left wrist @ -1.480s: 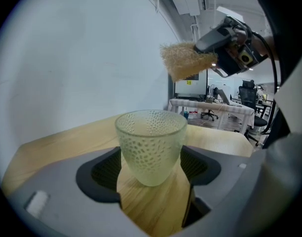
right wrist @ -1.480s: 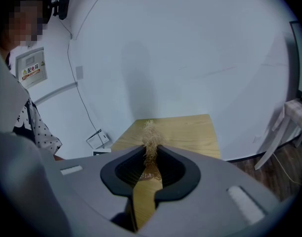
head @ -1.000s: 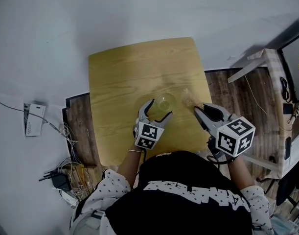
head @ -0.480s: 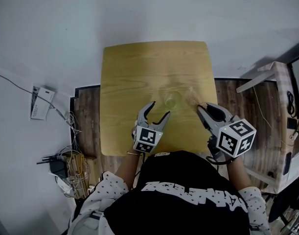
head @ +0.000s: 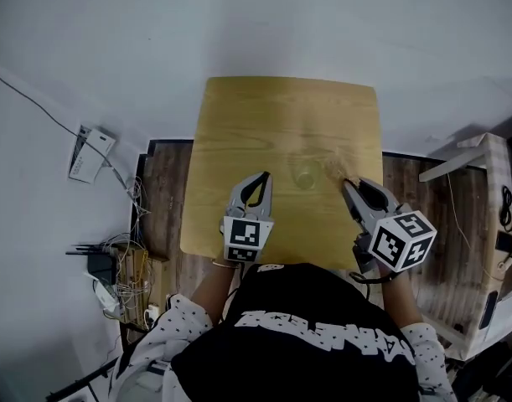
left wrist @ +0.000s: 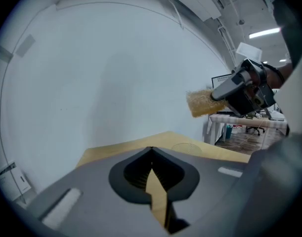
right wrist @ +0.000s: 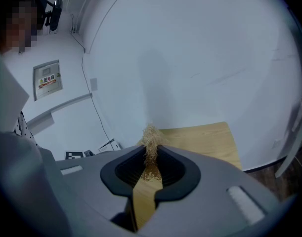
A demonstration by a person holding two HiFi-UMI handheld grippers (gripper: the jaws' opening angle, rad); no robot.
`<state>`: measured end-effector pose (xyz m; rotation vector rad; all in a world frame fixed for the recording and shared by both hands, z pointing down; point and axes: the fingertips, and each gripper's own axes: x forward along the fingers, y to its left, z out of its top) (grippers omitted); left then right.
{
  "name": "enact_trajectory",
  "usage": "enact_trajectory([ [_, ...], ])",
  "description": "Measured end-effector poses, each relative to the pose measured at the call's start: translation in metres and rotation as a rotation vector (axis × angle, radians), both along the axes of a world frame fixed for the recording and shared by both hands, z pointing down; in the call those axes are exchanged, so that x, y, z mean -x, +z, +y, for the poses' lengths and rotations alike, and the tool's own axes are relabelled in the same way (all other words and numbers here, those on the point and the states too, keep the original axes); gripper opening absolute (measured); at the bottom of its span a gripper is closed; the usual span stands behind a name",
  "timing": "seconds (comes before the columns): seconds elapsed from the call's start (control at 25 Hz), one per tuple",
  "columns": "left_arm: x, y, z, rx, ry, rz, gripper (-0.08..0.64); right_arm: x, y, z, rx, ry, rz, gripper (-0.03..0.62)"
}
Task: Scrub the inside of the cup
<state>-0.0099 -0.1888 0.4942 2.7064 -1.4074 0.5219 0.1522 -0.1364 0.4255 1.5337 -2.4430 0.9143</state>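
A clear glass cup (head: 306, 175) stands upright on the small wooden table (head: 264, 115). My left gripper (head: 261, 179) sits just left of the cup and apart from it, with its jaws shut and nothing between them. In the left gripper view only the cup's faint rim (left wrist: 188, 146) shows past the shut left gripper (left wrist: 151, 154). My right gripper (head: 349, 183) is to the right of the cup, shut on a tan fibrous scrubber (head: 332, 167). The scrubber (right wrist: 151, 136) sticks up from the tips of the right gripper (right wrist: 151, 151). It also shows from the left gripper view as a tan scrubber (left wrist: 201, 102).
The table stands against a pale wall area (head: 256, 23). Cables and a power strip (head: 113, 283) lie on the floor to the left. A white table frame (head: 482, 153) is at the right. Dark wood flooring (head: 159, 199) flanks the table.
My left gripper's jaws went from wide open near the cup to shut, and it now sits back from the cup. The right gripper keeps hold of the scrubber.
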Motion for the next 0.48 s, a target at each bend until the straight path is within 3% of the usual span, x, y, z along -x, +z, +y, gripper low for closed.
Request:
enact_trajectory([
  [0.2, -0.004, -0.026, 0.006, -0.083, 0.03, -0.057, 0.002, 0.0, -0.005, -0.002, -0.04, 0.005, -0.032, 0.08],
  [0.48, -0.021, -0.072, 0.014, -0.124, 0.06, -0.056, 0.002, -0.003, -0.014, -0.005, -0.102, 0.024, -0.013, 0.08],
])
